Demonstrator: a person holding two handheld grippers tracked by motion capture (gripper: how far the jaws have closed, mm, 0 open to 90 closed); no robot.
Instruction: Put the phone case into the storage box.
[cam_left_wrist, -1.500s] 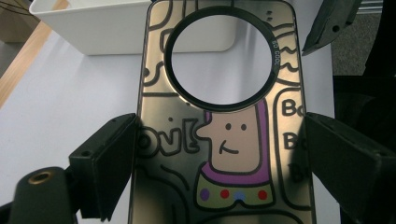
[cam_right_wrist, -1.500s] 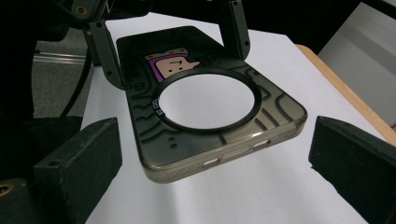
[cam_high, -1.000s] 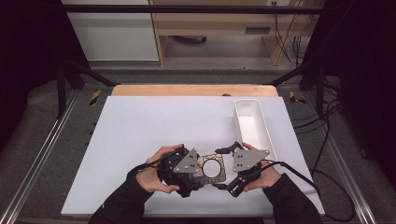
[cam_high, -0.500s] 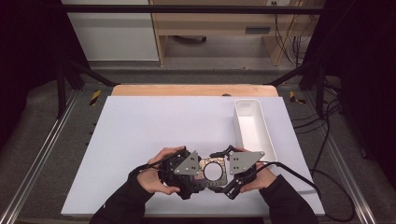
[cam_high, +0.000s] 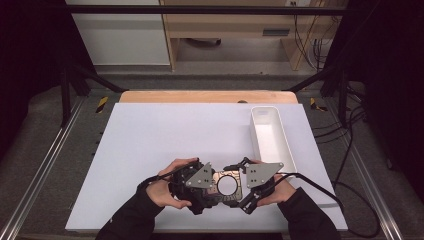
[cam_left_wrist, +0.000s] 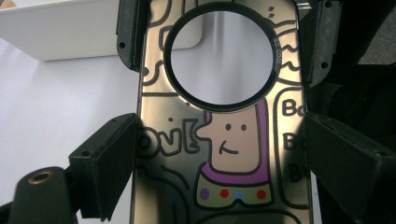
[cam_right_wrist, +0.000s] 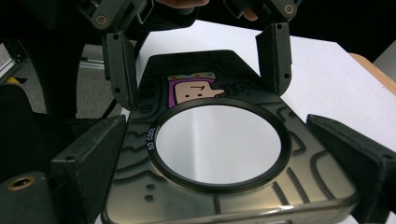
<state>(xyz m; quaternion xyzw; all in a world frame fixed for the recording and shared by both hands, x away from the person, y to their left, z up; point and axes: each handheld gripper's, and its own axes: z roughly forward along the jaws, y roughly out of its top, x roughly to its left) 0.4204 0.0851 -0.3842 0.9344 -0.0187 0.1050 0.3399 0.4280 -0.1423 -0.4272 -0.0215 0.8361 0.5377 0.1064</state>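
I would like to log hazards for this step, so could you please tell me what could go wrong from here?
1. The phone case hangs above the table, gripped along its thin side edges by the left tool and the right tool; uneven pulling might flex it or let it slip.
2. The white bin stands close beside the right hand, so a sideways swing could knock it.

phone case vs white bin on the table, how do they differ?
The phone case is dark and glossy with cartoon print and a round ringed hole; the white bin is plain white. The phone case is flat and held at both ends between the left hand-held gripper and right hand-held gripper; the white bin is a deep open trough, standing untouched. Both are elongated.
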